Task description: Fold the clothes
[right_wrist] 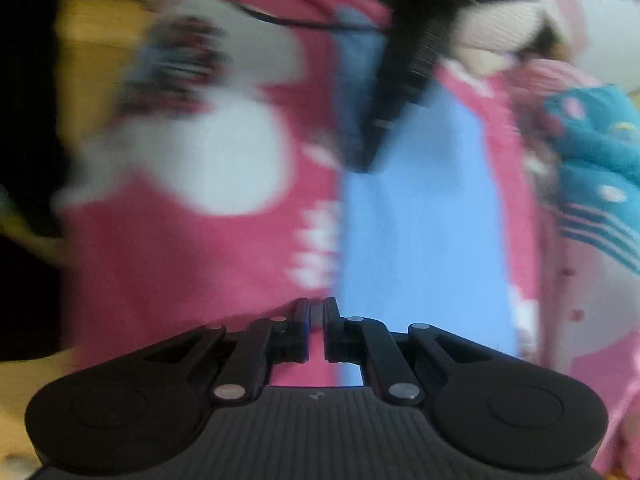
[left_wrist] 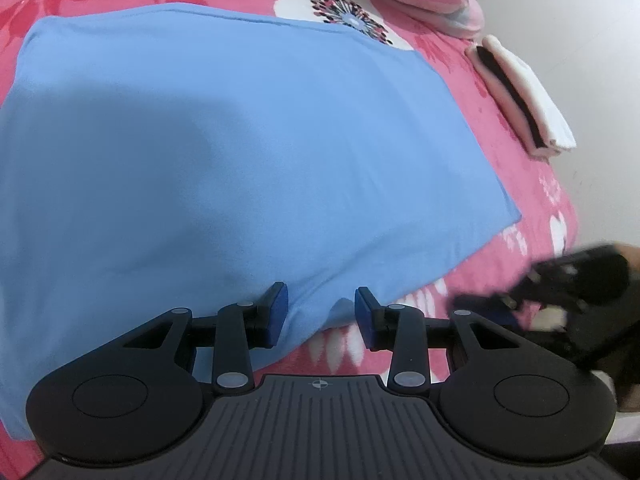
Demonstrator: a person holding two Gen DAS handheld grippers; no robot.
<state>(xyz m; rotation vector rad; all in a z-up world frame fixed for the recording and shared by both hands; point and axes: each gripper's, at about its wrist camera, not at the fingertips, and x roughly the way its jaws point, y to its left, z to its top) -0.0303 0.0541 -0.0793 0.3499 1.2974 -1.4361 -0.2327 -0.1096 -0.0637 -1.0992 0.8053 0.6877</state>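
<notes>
Blue garment (left_wrist: 248, 152) lying flat on the pink floral bedspread (left_wrist: 516, 184), its near edge just ahead of the left gripper (left_wrist: 321, 316), whose jaws stand apart and empty. Right gripper (right_wrist: 316, 330), jaws drawn nearly together with nothing between them, lies beside the garment's edge; this view is motion-blurred. Folded white-and-dark stack (left_wrist: 524, 96) lies beyond the garment's far right corner.

We see a blue cloth (left_wrist: 240, 152), soft, smooth and not shiny, ahead of our left tongs (left_wrist: 321, 316). The bed cover (left_wrist: 532, 208) under it looks fuzzy. Our tongs are dull black plastic with small shiny metal pins, and their base is ridged.
</notes>
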